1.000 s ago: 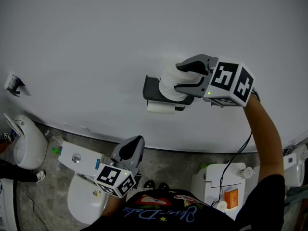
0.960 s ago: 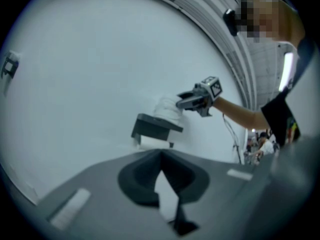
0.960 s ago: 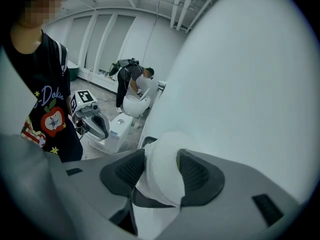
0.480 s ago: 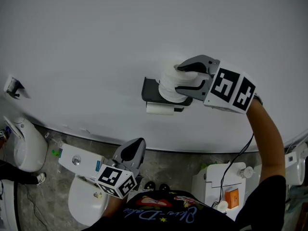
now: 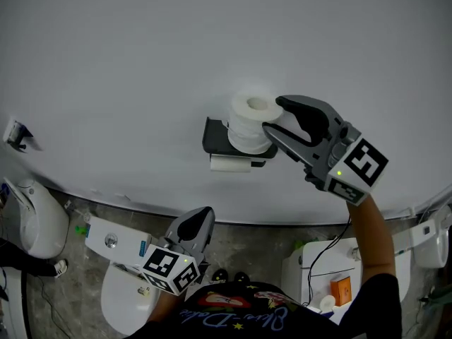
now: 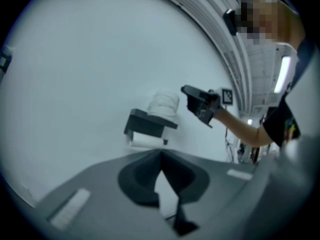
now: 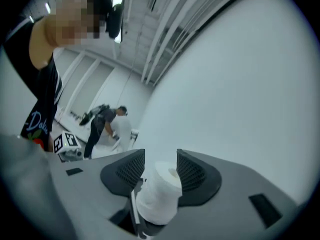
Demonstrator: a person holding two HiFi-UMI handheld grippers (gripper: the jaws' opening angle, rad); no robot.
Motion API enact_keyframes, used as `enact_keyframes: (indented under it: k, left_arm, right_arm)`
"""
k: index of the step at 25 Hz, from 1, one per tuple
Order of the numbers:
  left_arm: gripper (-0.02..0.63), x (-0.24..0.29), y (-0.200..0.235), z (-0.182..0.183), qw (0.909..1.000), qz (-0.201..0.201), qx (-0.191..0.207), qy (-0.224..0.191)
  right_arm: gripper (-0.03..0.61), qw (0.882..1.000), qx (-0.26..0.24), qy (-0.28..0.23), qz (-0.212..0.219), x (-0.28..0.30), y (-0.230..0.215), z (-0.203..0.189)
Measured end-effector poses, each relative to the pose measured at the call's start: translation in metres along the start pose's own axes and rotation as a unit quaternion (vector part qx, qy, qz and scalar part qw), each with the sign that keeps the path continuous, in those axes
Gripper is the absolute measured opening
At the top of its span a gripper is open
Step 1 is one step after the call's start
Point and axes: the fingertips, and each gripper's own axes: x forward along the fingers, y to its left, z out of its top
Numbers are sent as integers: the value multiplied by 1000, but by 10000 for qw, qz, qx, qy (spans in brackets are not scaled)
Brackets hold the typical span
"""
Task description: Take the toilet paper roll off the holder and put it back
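Observation:
A white toilet paper roll (image 5: 249, 122) stands upright on top of the black wall holder (image 5: 215, 137); a second roll (image 5: 229, 163) hangs under it. My right gripper (image 5: 275, 115) is open just right of the upright roll, its fingers apart from it. In the right gripper view the roll (image 7: 160, 194) sits ahead between the spread jaws of that gripper (image 7: 160, 166). My left gripper (image 5: 199, 216) hangs low near my body, shut and empty. The left gripper view shows the roll (image 6: 164, 104), the holder (image 6: 147, 124) and the right gripper (image 6: 200, 103) from afar.
A toilet (image 5: 123, 292) with its cistern (image 5: 113, 237) is below on the left, another white fixture (image 5: 32, 210) at the far left. A white appliance (image 5: 332, 263) stands at the lower right. A small wall bracket (image 5: 18, 133) sits left. A person (image 7: 102, 124) bends over far behind.
My right gripper has opened, let go of the roll and drawn back down to the right. The roll stays standing on the holder. The left gripper has barely moved.

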Motion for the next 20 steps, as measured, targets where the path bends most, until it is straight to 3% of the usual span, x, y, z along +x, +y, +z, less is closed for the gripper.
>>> enact_keyframes:
  k: [4,8,9,11,15,20]
  left_arm:
    - [-2,5,-4,-1,9999,-102,86,37]
    - [-2,11,-6,2,9997,-150,193,52]
    - [-2,12,-7,2,9996,-163,220,37]
    - [-2,16,-10,0,9994,-214,271,51]
    - [-2,24,-16,-6,9990,-284,324,138]
    - [-2,27,-17,-6,9991,-275,309,93]
  right_arm:
    - [198,9945,429,-949,-140,-36,32,-14]
    - [196,9840,1267,-906,-862,-64,53,-59]
    - [185,9779,1510,-932,-1104,-70,55,-70]
    - [75,9584,2156,-1078,-1528,-81,58,-92]
    - [65,9146,3289,-1184,-2031,-97,65,-147]
    - [32,9145,3286,-788,-2224,-99,93,-178]
